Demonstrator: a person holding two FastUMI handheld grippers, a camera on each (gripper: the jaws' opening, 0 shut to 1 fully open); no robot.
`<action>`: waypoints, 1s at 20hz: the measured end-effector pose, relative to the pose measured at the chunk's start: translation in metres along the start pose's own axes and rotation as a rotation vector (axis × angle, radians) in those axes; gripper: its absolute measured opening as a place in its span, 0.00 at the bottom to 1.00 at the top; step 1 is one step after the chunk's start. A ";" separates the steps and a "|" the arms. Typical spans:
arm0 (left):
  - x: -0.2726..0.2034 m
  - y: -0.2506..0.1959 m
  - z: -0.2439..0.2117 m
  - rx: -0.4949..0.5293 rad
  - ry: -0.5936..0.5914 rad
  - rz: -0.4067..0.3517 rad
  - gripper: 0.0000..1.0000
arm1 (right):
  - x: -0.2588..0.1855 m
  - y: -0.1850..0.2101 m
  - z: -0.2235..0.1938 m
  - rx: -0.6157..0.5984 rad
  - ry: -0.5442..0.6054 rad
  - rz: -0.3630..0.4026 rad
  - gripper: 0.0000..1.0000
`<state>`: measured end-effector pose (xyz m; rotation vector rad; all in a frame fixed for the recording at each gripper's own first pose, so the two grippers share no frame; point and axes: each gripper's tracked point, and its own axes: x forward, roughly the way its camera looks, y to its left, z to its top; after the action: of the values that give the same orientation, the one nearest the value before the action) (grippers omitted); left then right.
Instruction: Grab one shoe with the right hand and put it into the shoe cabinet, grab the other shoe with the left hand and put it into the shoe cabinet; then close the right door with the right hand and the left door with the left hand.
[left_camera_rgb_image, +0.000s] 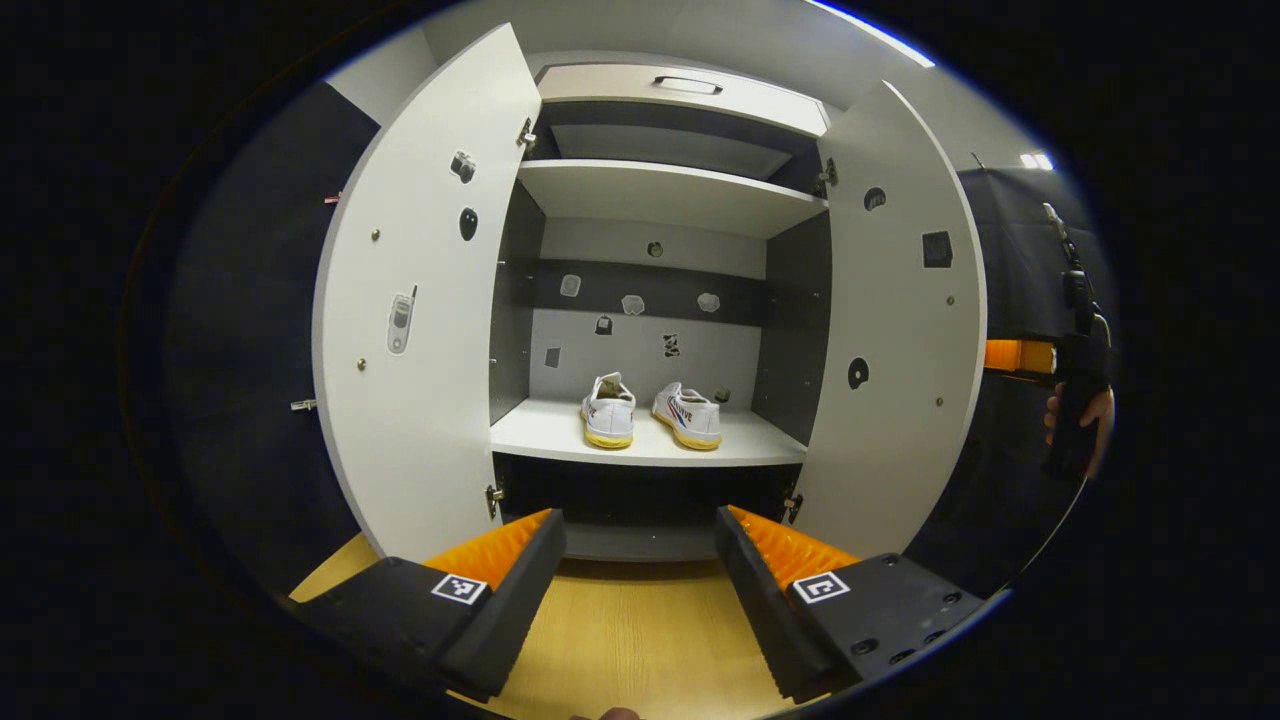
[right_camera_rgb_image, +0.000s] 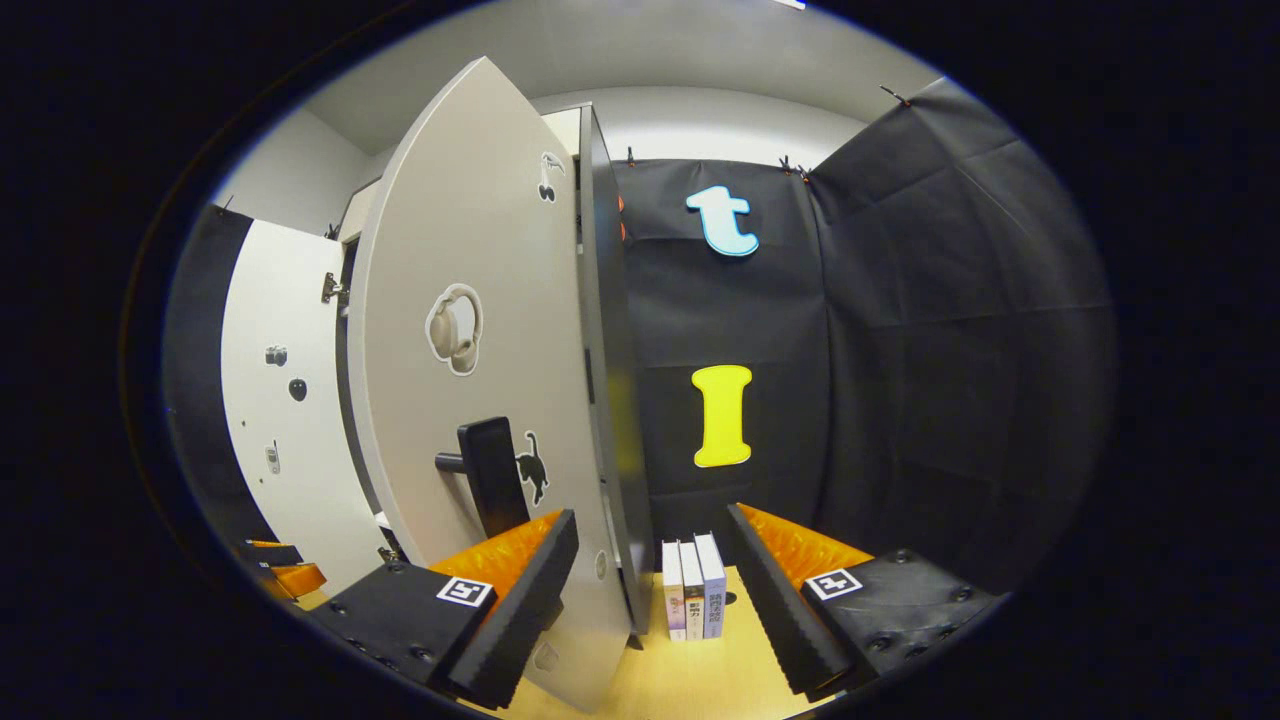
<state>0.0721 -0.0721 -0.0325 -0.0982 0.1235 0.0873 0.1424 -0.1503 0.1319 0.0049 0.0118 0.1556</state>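
Your left gripper (left_camera_rgb_image: 640, 590) stands with its jaws wide apart and empty, touching nothing, levelled straight at the open shoe cabinet (left_camera_rgb_image: 655, 190) from a little way back over the wooden floor (left_camera_rgb_image: 630, 630). Your right gripper (right_camera_rgb_image: 648, 590) is likewise spread wide and holds nothing; its left finger (right_camera_rgb_image: 520, 590) lies just in front of the outer face of the right door (right_camera_rgb_image: 470, 400), below that door's dark handle (right_camera_rgb_image: 490, 475), though contact cannot be confirmed. In the left gripper view, your right hand (left_camera_rgb_image: 1075, 415) and its gripper appear beyond the right door's edge. Both doors stand open, the left door (left_camera_rgb_image: 415, 330) swung outward as well. Two white shoes (left_camera_rgb_image: 650, 412) sit side by side on the cabinet's lower shelf (left_camera_rgb_image: 560, 435), heels toward you, toes toward the back wall, long axes running front to back, the right one angled slightly. Three books (right_camera_rgb_image: 692, 590) stand upright on the floor beside the cabinet's side.
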 end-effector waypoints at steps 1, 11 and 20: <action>-0.003 0.007 0.000 0.002 0.001 -0.001 0.94 | 0.001 0.013 -0.003 0.008 0.004 0.011 0.98; -0.052 0.097 0.000 -0.034 -0.019 0.074 0.95 | 0.040 0.169 -0.009 -0.010 -0.009 0.184 0.98; -0.091 0.189 -0.013 -0.066 -0.047 0.201 0.95 | -0.001 0.196 -0.039 -0.076 0.013 0.193 0.98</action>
<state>-0.0373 0.1069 -0.0517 -0.1499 0.0835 0.2940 0.1103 0.0428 0.0941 -0.0710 0.0180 0.3493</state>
